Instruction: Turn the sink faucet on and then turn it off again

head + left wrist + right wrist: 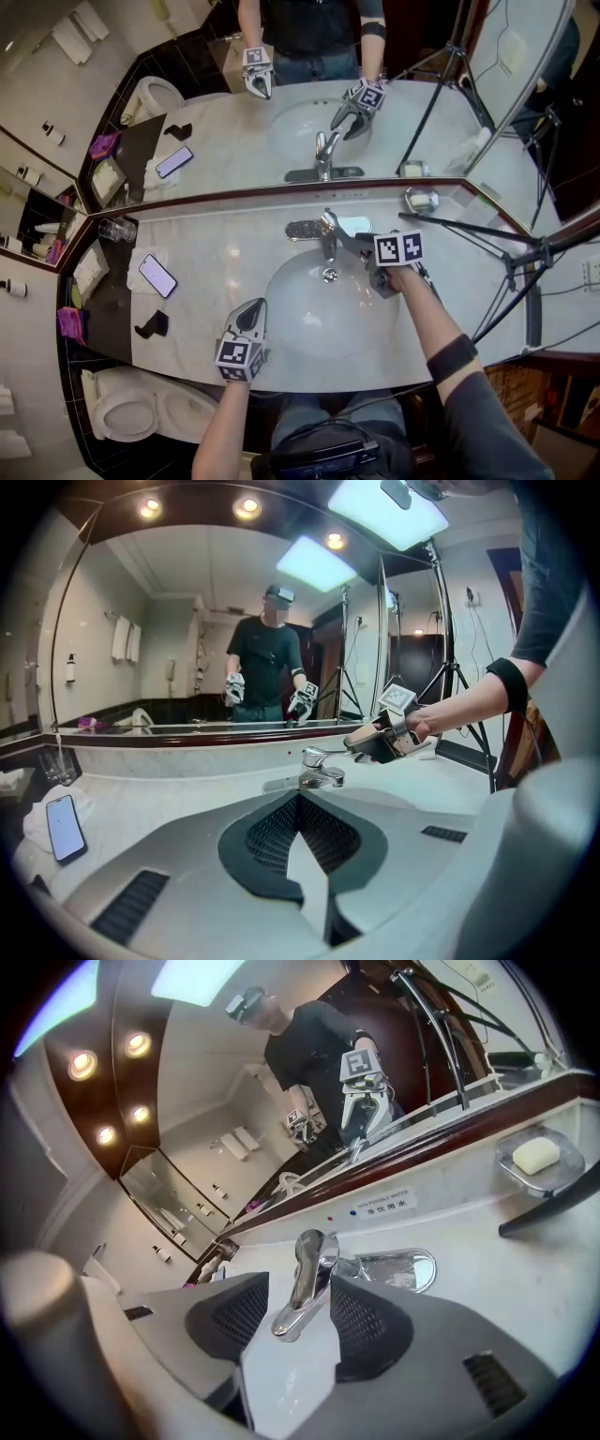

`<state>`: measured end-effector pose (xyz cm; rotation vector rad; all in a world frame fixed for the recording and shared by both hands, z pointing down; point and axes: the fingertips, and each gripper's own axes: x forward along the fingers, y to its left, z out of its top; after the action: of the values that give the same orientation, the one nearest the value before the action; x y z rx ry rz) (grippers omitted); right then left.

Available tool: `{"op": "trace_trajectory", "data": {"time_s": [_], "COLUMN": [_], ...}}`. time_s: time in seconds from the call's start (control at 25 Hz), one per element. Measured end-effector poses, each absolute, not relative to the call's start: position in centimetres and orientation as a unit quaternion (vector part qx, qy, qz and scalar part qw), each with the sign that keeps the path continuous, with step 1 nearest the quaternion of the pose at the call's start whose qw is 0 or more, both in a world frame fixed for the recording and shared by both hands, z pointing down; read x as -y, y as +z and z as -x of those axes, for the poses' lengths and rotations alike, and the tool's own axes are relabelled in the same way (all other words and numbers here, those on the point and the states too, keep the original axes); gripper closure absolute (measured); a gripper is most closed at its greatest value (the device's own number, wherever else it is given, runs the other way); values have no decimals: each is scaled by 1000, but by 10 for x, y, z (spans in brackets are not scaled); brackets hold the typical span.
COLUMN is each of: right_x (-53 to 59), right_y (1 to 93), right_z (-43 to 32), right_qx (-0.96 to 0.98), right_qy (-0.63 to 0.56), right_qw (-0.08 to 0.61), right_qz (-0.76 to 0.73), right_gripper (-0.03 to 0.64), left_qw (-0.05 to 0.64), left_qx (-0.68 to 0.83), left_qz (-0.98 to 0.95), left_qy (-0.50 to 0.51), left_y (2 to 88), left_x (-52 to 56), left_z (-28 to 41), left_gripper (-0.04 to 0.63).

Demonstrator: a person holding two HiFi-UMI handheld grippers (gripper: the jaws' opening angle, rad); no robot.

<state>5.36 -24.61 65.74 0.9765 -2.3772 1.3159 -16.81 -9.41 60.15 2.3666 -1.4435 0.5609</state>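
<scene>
Item: faucet (pixel 307 1274), chrome, single lever, set at the back rim of the sink (pixel 281 323) in the marble table (pixel 216 267); no water is seen running. Right hand-held gripper (pixel 298 1309): jaws apart, with the lever lying between them, slightly nearer the right pad, neither pad visibly pressing on it. Left hand-held gripper (pixel 300 799): jaws together, empty, at the near edge of the sink, with the faucet well ahead of it. Hazards, as judged: the smooth, rounded chrome may slip from the pads if they close off-centre or near the lever's tip; a sideways push may swing the lever instead of lifting it; too hard a lift may splash water onto the table.
</scene>
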Motion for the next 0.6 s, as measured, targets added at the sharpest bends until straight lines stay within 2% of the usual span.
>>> {"op": "trace_trajectory", "data": {"time_s": [0.48, 0.6], "right_x": [264, 265], "right_y": [672, 667], "right_z": [-20, -19], "right_qx": [810, 806], "right_qy": [488, 502], "right_qw": [110, 93], "right_qz": [-304, -301], "right_gripper": [388, 410], "left_qw": [170, 177], "left_qx": [521, 524], "left_qz": [-812, -809], "left_qy": [202, 201], "left_y": [618, 621], "left_x": [82, 79], "left_z": [188, 191], "left_gripper": [600, 600]}}
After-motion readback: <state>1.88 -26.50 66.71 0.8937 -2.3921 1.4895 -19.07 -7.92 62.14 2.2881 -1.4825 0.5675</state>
